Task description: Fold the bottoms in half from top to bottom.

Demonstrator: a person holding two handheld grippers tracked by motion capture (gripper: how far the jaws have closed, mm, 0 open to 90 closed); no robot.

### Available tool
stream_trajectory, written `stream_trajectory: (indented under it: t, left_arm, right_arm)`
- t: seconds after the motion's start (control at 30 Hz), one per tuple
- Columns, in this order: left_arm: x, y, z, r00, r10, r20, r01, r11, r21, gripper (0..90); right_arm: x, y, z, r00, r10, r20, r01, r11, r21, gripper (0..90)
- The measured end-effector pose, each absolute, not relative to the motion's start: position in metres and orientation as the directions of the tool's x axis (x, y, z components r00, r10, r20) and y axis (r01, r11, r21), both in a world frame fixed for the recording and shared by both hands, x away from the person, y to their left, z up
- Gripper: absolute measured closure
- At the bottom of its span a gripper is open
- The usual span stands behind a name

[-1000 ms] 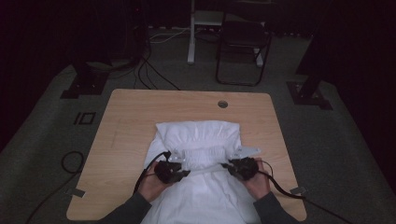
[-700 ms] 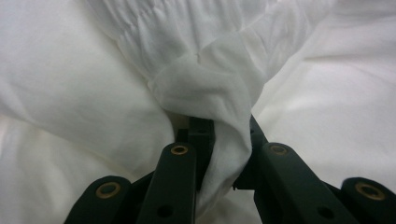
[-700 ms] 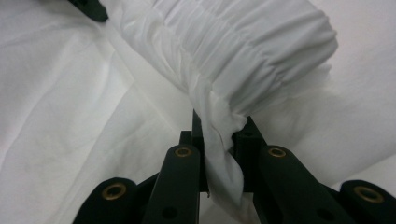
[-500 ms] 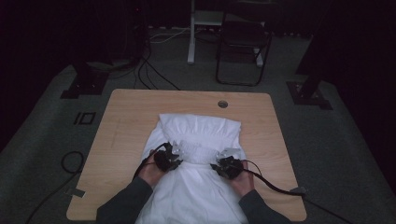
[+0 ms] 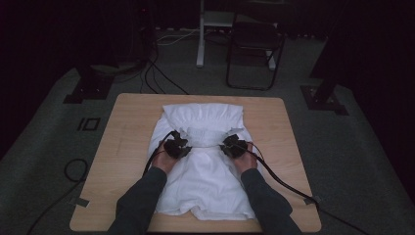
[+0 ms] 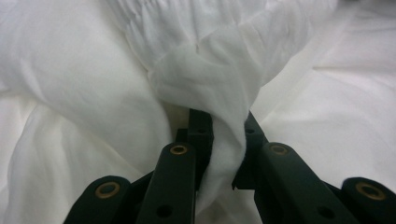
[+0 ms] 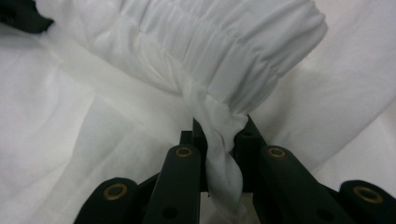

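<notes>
A white garment lies spread on the middle of the wooden table. The left gripper and the right gripper each pinch a bunch of its cloth (the gathered, elasticated band) over the garment's centre, jaws clamped.

A wooden table stands on grey carpet. Beyond its far edge a dark folding chair stands beside a white post. Black cables run over the floor near the table's far left corner, and another coils into a loop left of it. Dark stand feet sit at far left and far right. A square marking lies on the carpet at left.
</notes>
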State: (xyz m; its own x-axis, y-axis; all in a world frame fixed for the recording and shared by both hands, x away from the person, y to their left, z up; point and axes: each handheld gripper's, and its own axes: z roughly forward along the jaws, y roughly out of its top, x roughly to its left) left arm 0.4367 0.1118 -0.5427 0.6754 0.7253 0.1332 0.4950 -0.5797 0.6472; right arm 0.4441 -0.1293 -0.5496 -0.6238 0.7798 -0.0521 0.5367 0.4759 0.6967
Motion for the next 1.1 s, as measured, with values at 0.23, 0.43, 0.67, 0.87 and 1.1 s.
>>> stream_trajectory:
  t: [0.23, 0.43, 0.67, 0.87, 1.1]
  left_arm:
    - [0.44, 0.11, -0.538, 0.657, 0.746, 0.108, 0.523, -0.554, 0.648, 84.1]
    - [0.42, 0.119, -0.497, 0.656, 0.752, 0.059, 0.463, -0.463, 0.756, 84.7]
    - [0.364, 0.12, -0.443, 0.71, 0.698, 0.092, 0.314, -0.431, 0.846, 84.5]
    - [0.338, 0.124, -0.493, 0.746, 0.666, 0.026, 0.39, -0.468, 0.793, 83.1]
    - [0.331, 0.123, -0.557, 0.742, 0.67, -0.04, 0.484, -0.493, 0.723, 77.7]
  right_arm:
    - [0.455, -0.135, -0.548, -0.6, 0.799, 0.038, 0.586, 0.406, 0.701, 83.3]
    - [0.435, -0.147, -0.511, -0.631, 0.776, 0.03, 0.49, 0.368, 0.79, 84.0]
    - [0.385, -0.171, -0.45, -0.687, 0.726, -0.024, 0.334, 0.345, 0.877, 84.0]
    - [0.344, -0.173, -0.487, -0.733, 0.68, -0.017, 0.366, 0.416, 0.832, 83.9]
    - [0.339, -0.165, -0.555, -0.74, 0.673, 0.024, 0.47, 0.491, 0.733, 82.0]
